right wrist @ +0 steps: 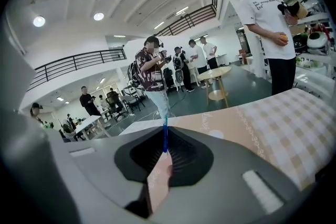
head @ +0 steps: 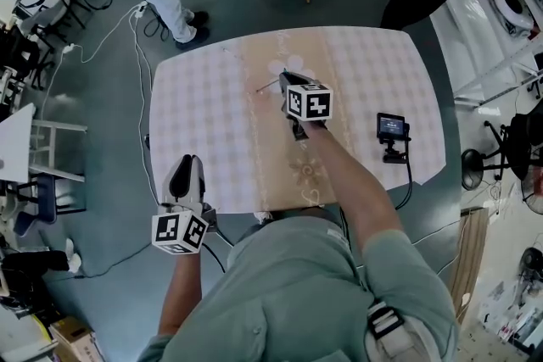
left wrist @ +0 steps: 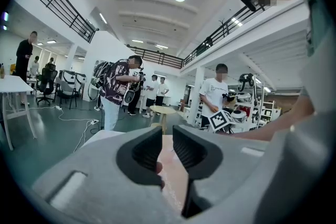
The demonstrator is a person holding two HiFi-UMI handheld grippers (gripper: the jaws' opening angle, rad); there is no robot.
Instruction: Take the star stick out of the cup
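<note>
Right gripper: I clamp the stick at my jaw tips | do: draw straight out along it, grip firm, no tilt | left gripper: jaws apart, empty

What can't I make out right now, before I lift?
- The cup: in the head view, the right gripper covers where it would stand; it is absent from both gripper views.
- Star end of the blue stick: in the right gripper view, the closed jaws hide it; in the head view, it is too small.
</note>
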